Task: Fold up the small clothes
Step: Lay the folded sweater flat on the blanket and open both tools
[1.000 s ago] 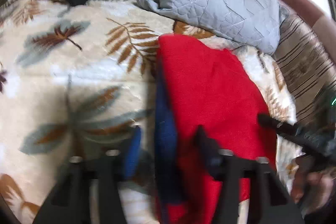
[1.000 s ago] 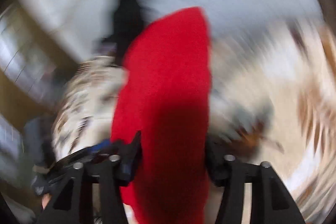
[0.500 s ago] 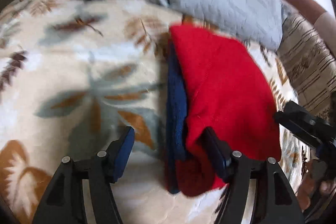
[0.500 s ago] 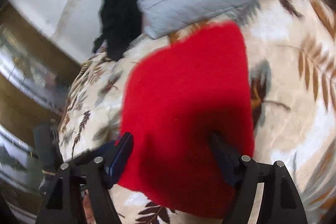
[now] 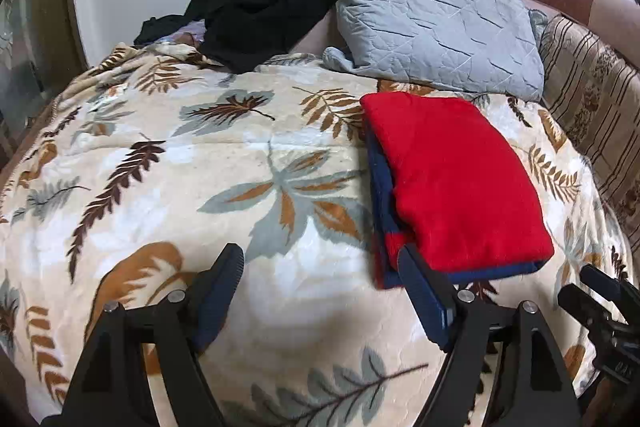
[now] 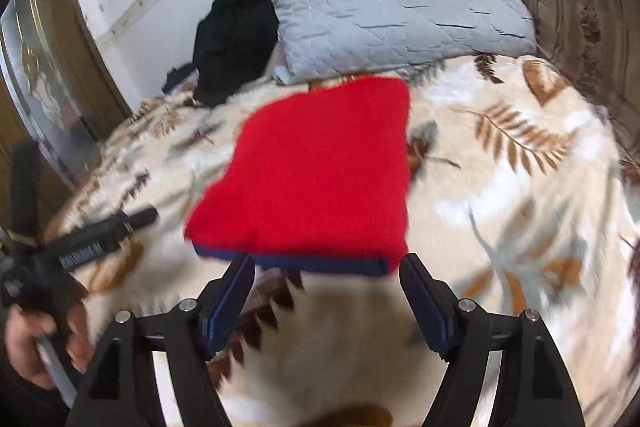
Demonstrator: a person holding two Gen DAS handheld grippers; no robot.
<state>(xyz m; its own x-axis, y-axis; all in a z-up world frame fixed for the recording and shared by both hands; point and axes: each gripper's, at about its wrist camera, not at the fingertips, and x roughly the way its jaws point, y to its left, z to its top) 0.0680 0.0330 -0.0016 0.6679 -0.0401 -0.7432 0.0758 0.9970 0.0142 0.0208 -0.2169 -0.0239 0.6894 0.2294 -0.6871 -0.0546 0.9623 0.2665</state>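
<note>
Fleece this soft will slump, so pinch your folded red-and-navy garment (image 5: 456,183) at its thick near hem. It lies on the leaf-print blanket (image 5: 168,187); left gripper (image 5: 320,291) jaws are opening, right gripper (image 6: 326,301) open, both empty.

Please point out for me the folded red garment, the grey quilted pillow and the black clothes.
Folded red garment (image 5: 456,183): left wrist view, middle of its red top layer.
Grey quilted pillow (image 5: 436,23): left wrist view, centre of its quilted face.
Black clothes (image 5: 260,3): left wrist view, middle of the heap.
</note>
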